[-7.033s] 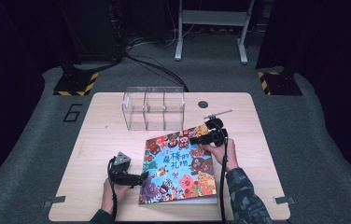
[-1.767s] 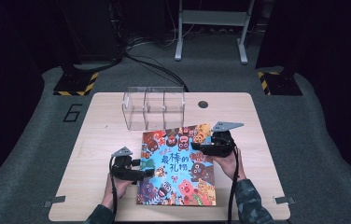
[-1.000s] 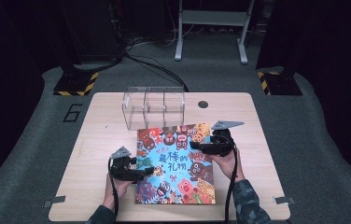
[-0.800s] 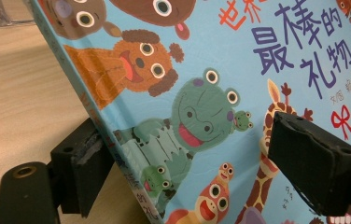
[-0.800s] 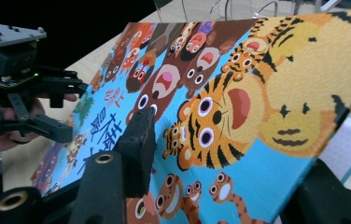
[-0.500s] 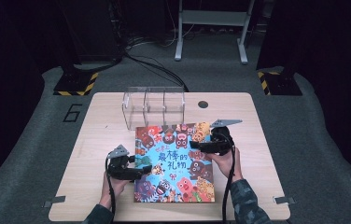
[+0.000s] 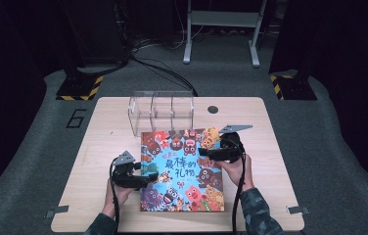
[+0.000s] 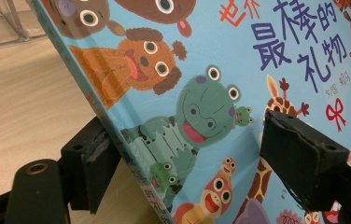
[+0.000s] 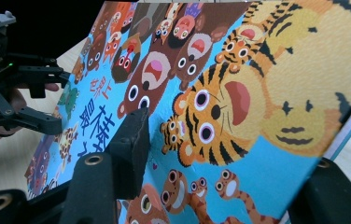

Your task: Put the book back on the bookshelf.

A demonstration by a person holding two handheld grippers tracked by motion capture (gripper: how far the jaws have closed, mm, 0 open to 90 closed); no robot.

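From my feed, the light wooden table (image 7: 99,147) sits on grey carpet (image 7: 35,147) with a painted numeral 6 (image 7: 76,118) off its 10 o'clock corner. Black bases with yellow-black hazard stripes (image 7: 79,90) stand at 11 and 1 o'clock beyond the table, cables (image 7: 157,68) snake across the floor past the far edge, and a grey metal frame (image 7: 221,29) rises at 12 o'clock against a dark room. A small dark round hole (image 7: 213,109) marks the tabletop near the far edge.

A clear plastic divided bin (image 7: 161,111) stands at the table's 12 o'clock side. Just in front of it, the picture book (image 7: 182,169) with cartoon animals and blue Chinese characters lies around the table's centre, its far edge touching or nearly touching the bin.

My left gripper (image 7: 140,178) bites the book's spine edge at 9 o'clock; in the left gripper view (image 8: 183,154) one jaw sits under the cover and the other on top, closed on it. My right gripper (image 7: 206,152) clamps the opposite edge at 3 o'clock; the right gripper view (image 9: 229,186) shows the cover wedged between both jaws.
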